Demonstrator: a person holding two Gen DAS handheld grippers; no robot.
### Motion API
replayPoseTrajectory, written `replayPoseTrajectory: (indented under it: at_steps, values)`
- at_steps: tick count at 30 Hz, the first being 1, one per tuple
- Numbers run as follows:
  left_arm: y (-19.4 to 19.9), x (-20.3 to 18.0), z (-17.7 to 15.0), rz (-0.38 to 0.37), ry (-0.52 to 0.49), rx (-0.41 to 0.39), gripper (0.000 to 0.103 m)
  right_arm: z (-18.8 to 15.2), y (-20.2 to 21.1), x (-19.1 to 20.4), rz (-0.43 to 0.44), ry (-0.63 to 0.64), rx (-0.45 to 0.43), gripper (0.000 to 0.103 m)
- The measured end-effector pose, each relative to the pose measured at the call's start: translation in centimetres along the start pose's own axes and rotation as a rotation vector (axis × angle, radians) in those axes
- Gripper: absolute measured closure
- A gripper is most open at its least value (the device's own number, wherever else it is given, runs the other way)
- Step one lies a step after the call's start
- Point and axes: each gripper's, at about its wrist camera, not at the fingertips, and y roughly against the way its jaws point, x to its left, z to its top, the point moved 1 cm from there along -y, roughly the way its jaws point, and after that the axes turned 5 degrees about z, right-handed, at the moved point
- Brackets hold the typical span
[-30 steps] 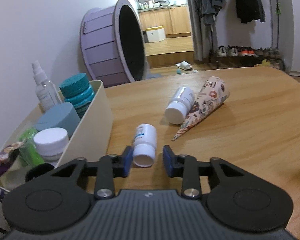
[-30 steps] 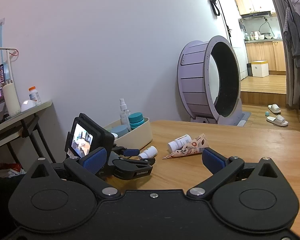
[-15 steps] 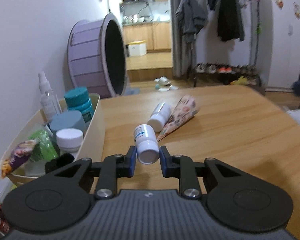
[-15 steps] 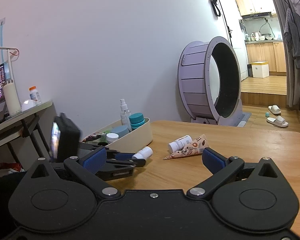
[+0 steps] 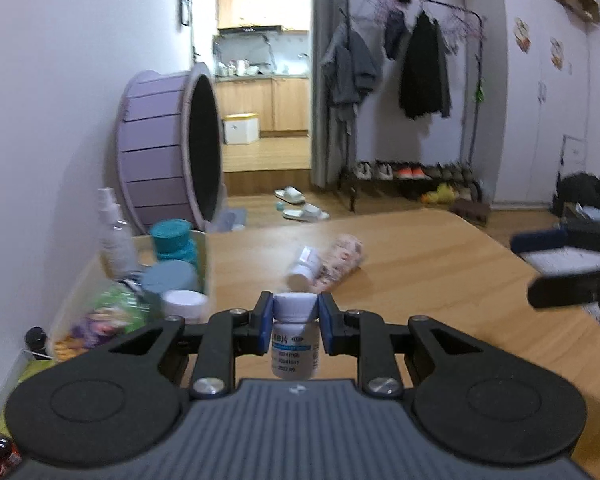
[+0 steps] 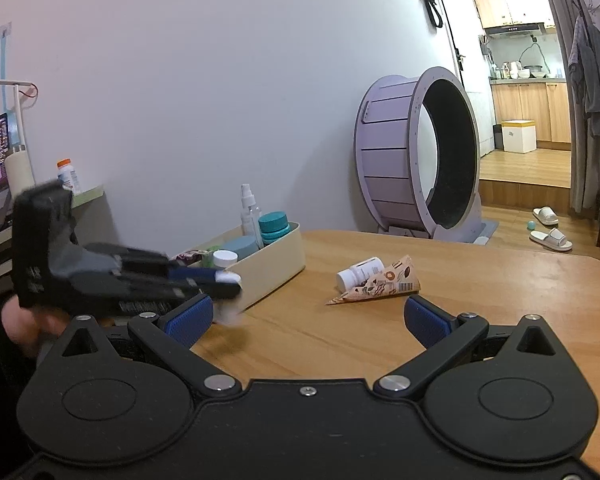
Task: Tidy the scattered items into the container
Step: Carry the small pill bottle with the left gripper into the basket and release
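My left gripper [image 5: 293,326] is shut on a small white pill bottle [image 5: 294,340], which hangs cap up between the blue pads, lifted off the wooden table [image 5: 419,280]. In the right wrist view the left gripper [image 6: 224,280] shows blurred beside the near end of the cream container [image 6: 276,264]. The cream container [image 5: 202,256] sits to the left, holding several bottles and jars. A second white bottle [image 6: 359,271] and a patterned paper cone [image 6: 383,286] lie on the table further out. My right gripper [image 6: 305,320] is open, with nothing between its fingers.
A purple wheel [image 6: 415,152] stands on the floor behind the table by the wall. A side shelf [image 6: 80,196] with a bottle and a screen is at far left. The table's far edge [image 6: 579,258] drops to the floor with slippers.
The left gripper closed on the white bottle lying by the container, then lifted it off the table and tilted up. The right gripper stayed still.
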Motion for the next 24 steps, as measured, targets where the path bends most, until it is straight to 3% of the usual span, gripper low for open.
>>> replayPoseTrajectory:
  at_steps: [7, 13, 18, 24]
  values:
    - [2.0, 3.8, 0.6, 0.051, 0.072, -0.038, 0.080, -0.2, -0.8, 0.7, 0.011, 0.014, 0.023, 0.000]
    - [0.5, 5.4, 0.0, 0.078, 0.107, -0.007, 0.080, -0.4, -1.7, 1.4, 0.025, 0.022, 0.045, 0.000]
    - [-0.6, 6.4, -0.9, 0.129, 0.125, -0.029, 0.080, -0.6, -2.1, 1.6, 0.028, 0.024, 0.064, 0.000]
    - [0.6, 6.7, -0.3, 0.091, 0.178, -0.116, 0.080, -0.7, -1.6, 1.8, 0.030, 0.028, 0.062, 0.000]
